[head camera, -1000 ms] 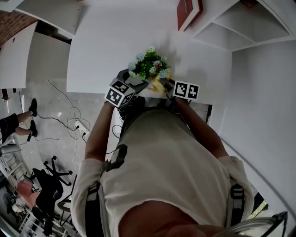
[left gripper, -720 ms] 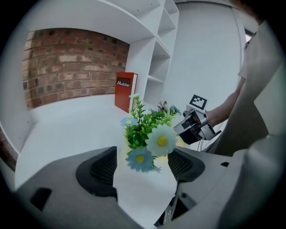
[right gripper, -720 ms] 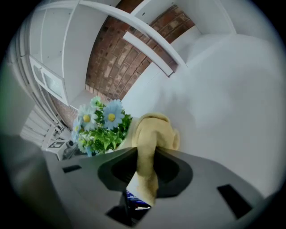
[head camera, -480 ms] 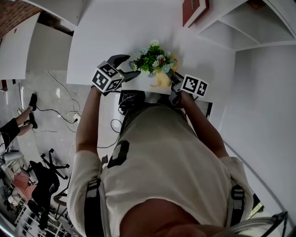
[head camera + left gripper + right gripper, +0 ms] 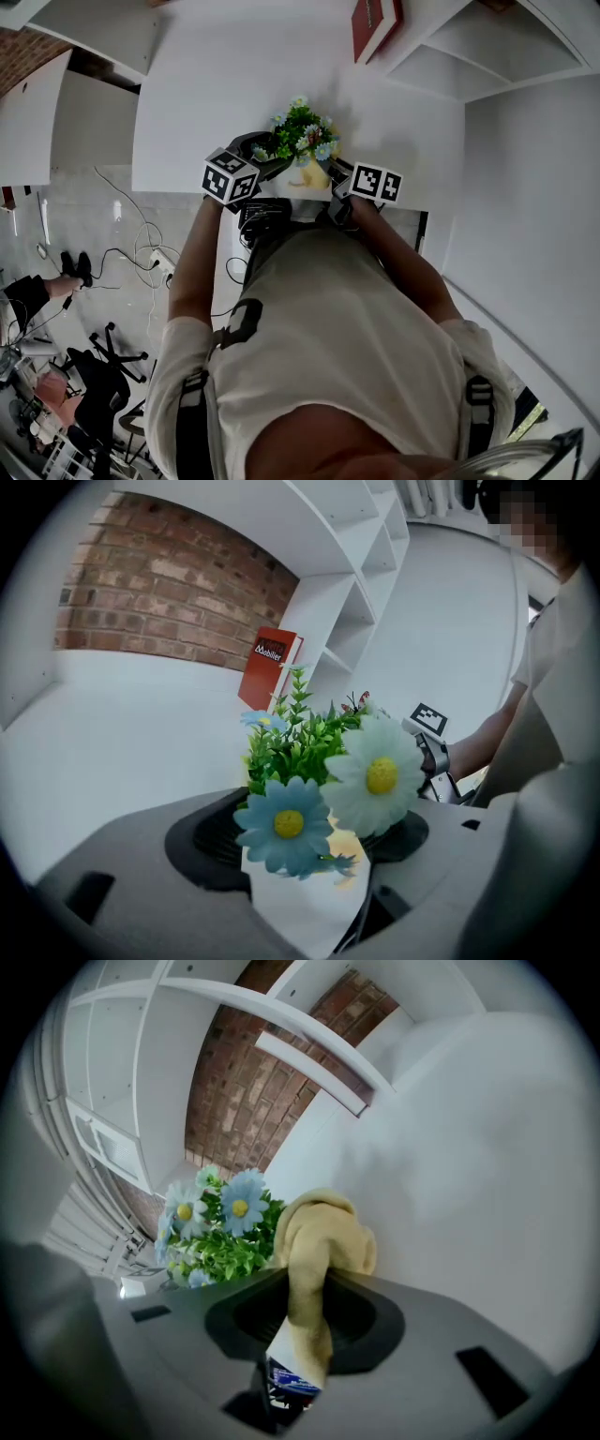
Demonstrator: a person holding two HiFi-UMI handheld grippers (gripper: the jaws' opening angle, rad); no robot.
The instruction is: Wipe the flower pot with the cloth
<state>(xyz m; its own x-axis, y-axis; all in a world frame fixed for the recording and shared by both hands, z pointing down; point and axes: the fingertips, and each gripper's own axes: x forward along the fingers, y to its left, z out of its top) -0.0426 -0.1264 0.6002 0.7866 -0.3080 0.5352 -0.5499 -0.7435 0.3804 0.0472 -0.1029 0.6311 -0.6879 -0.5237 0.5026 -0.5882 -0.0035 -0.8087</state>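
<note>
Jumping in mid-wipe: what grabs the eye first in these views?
A white flower pot of blue and white daisies stands between the left tool's jaws, at the near edge of the white table. The right tool is shut on a crumpled yellow cloth beside the pot.

The left gripper [image 5: 265, 156] has swung back onto the flower pot [image 5: 305, 911].
</note>
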